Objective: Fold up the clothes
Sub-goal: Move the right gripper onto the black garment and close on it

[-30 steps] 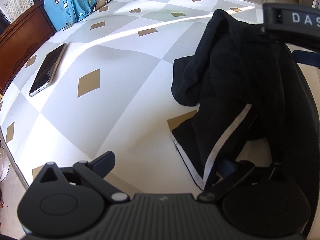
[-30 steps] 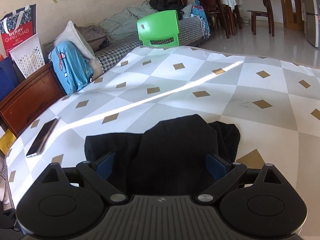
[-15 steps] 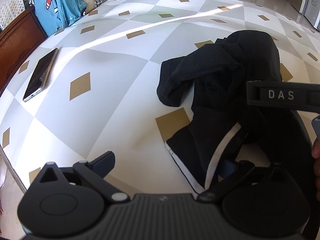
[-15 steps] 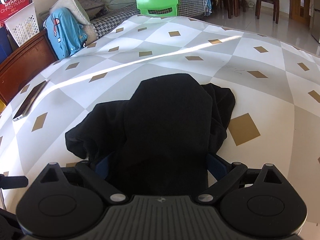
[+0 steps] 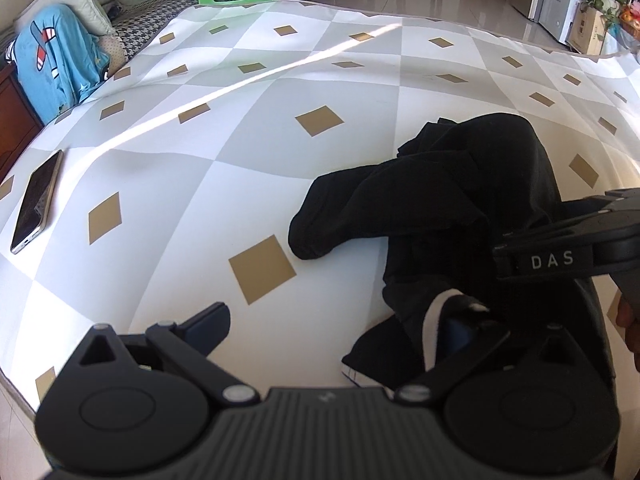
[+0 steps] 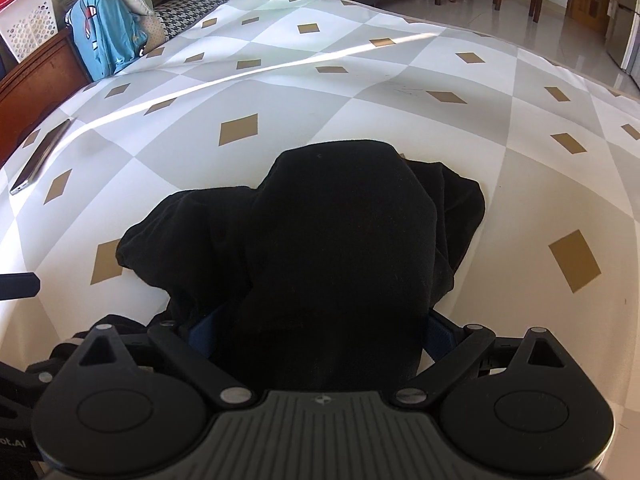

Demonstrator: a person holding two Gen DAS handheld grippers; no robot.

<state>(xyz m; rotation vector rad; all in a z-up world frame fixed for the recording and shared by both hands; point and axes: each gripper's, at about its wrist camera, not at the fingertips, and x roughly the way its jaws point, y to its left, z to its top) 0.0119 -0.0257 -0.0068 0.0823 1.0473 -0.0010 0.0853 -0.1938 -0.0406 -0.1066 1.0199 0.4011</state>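
- Holding the black garment point(image 6: 340, 248) draped through my right gripper point(image 6: 320, 332), jaws wide apart, cloth bunched on the patterned table point(image 5: 248, 184).
- My left gripper point(image 5: 332, 320) gapes wide at the white-striped edge point(image 5: 430, 320); I'd pinch there, then pull flat.

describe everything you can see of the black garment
The black garment is soft, matte dark fabric with a white stripe near one edge. It lies crumpled, not folded, on the diamond-patterned cloth. A cuffed tube end points toward the phone side. The fabric drapes between the right gripper's fingers, and the left gripper sits at its striped edge.
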